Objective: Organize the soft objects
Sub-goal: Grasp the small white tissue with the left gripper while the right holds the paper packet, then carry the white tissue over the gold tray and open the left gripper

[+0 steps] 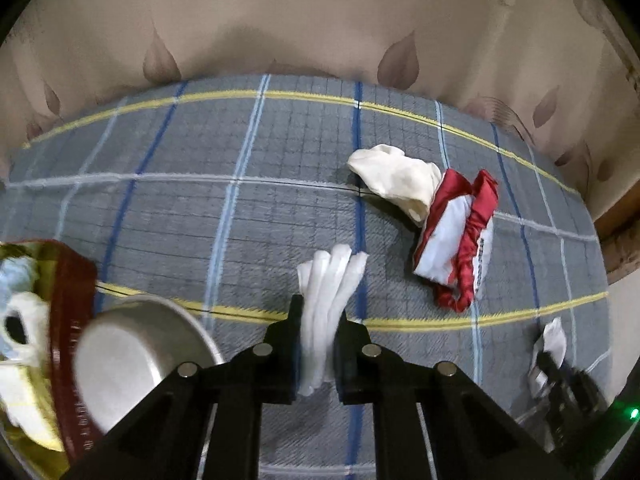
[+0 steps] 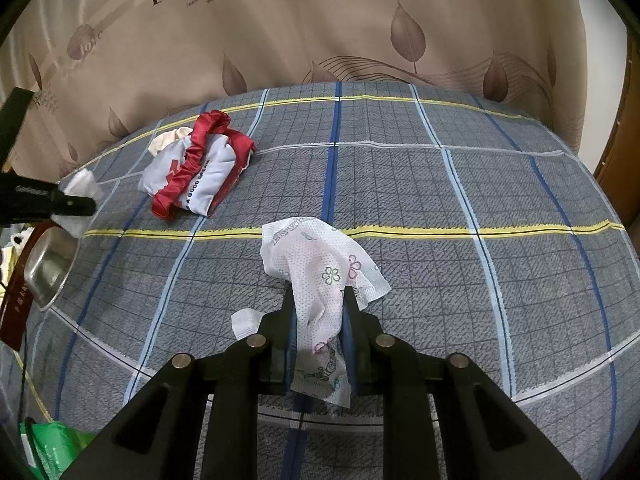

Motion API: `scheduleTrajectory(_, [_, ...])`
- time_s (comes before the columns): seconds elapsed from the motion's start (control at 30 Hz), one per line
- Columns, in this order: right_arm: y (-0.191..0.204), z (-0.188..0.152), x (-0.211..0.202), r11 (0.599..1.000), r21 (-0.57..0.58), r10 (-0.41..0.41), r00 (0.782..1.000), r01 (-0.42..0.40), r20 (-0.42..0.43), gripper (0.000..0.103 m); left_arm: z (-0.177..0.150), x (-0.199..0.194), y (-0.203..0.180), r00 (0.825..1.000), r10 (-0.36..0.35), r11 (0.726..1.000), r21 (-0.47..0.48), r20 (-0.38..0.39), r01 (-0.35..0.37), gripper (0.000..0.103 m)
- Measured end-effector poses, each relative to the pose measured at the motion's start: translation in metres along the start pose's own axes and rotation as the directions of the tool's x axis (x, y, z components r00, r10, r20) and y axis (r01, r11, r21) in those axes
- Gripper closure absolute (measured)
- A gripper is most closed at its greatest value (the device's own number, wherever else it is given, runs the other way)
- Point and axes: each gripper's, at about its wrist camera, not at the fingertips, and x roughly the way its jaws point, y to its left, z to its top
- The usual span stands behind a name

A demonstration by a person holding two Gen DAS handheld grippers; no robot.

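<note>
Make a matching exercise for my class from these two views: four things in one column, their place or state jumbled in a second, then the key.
1. white glove
2. flower-printed wipe
3. red and white cloth
4. metal bowl

A. loose on the checked cover
B. pinched in the left gripper
C. beside the red tray
D. pinched in the right gripper

Pairs: 1-B, 2-D, 3-A, 4-C
</note>
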Motion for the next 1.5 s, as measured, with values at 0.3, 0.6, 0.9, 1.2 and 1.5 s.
scheduleTrajectory(0.3, [0.004,-0.001,-0.001,1.0,-0.012,-0.018,1.0,0.018,0.0,0.084,-0.02,-0.035,0.007,0.998,0.039,0.997,0.071,0.048,-0.042,0.091])
scheduleTrajectory(0.6, [0.007,-0.001,-0.002,0.999,-0.018,-0.032,0.999,0.032,0.001,0.084,-0.035,-0.078,0.029,0.993,0.061,0.992,0.101,0.098,-0.071,0.091])
scheduleTrajectory(0.9, [0.007,-0.002,-0.002,0.999,-0.019,-0.035,0.999,0.035,0.001,0.084,-0.046,-0.119,0.086,0.982,0.134,0.988,0.06,0.136,-0.143,0.091])
scheduleTrajectory(1.2, [0.01,-0.002,-0.003,0.999,-0.026,-0.047,0.999,0.047,0.002,0.084,-0.051,-0.143,0.169,0.963,0.231,0.973,-0.046,0.141,-0.226,0.091])
scheduleTrajectory(1.5, [0.011,-0.002,-0.002,0.998,-0.027,-0.052,0.999,0.052,0.001,0.084,-0.057,-0.137,0.237,0.963,0.258,0.959,-0.139,0.076,-0.246,0.091])
